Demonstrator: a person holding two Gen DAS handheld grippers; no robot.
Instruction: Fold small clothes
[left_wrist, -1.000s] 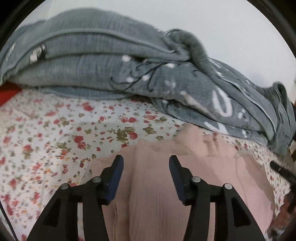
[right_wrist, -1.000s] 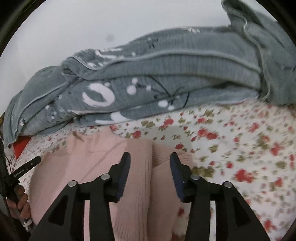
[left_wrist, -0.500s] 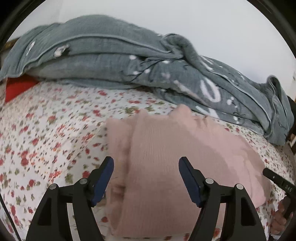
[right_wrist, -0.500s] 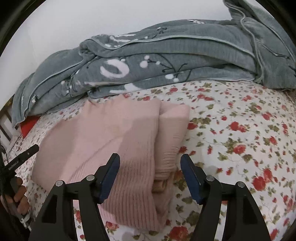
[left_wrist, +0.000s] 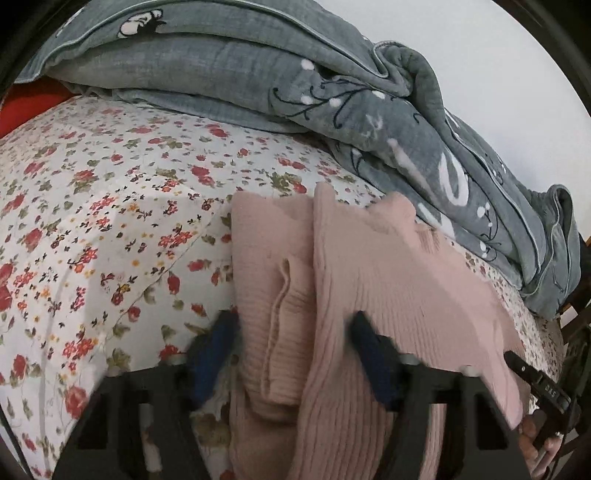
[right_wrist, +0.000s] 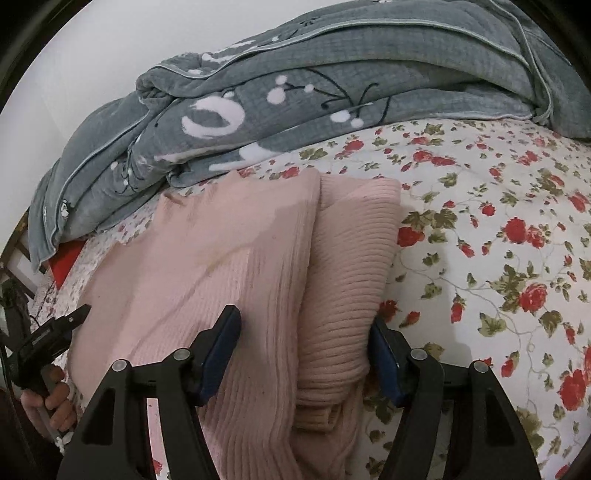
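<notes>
A pink ribbed knit sweater lies on the flowered bedsheet, its sleeves folded in over its sides. My left gripper is open, its blurred jaws astride the sweater's left near edge with the folded sleeve between them. My right gripper is open, its jaws astride the sweater's right near edge and the folded sleeve. Each gripper also shows at the edge of the other's view.
A crumpled grey blanket with white and black motifs lies along the far side of the bed against the white wall; it also shows in the right wrist view. A red item lies at the far left.
Both grippers have come down and forward onto the sweater's near edge, jaws staying open. One second ago they were narrower; they opened wide and drew back before this.
</notes>
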